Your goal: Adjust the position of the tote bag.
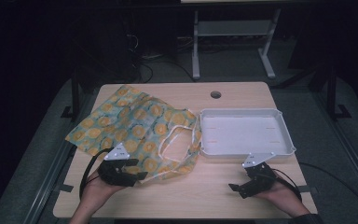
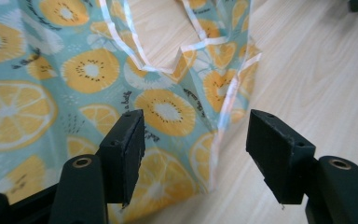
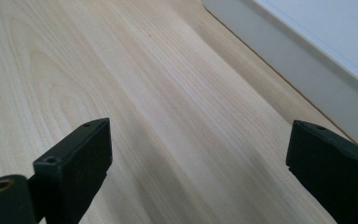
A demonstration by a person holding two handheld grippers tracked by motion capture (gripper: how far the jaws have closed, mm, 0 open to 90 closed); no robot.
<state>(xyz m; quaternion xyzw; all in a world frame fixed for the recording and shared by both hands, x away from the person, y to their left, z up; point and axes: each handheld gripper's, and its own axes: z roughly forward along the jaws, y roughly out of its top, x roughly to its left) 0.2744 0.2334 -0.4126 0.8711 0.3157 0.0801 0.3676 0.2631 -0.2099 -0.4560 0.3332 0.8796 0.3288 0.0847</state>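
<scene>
Fruit-print bag lay flat on the left half of the bench, its long axis running from the far left corner toward the near middle, its white-edged handles toward the white tray just beside it. The left tongs hovered at the bag's near edge, spread wide; in the left gripper view that hem ran up between the two jaws. They were clearly the nearer pair. The right tongs, also spread, hung over bare wood near the tray's front wall, well apart from the bag. Small dark script sat among the printed citrus slices, too blurred to read.
</scene>
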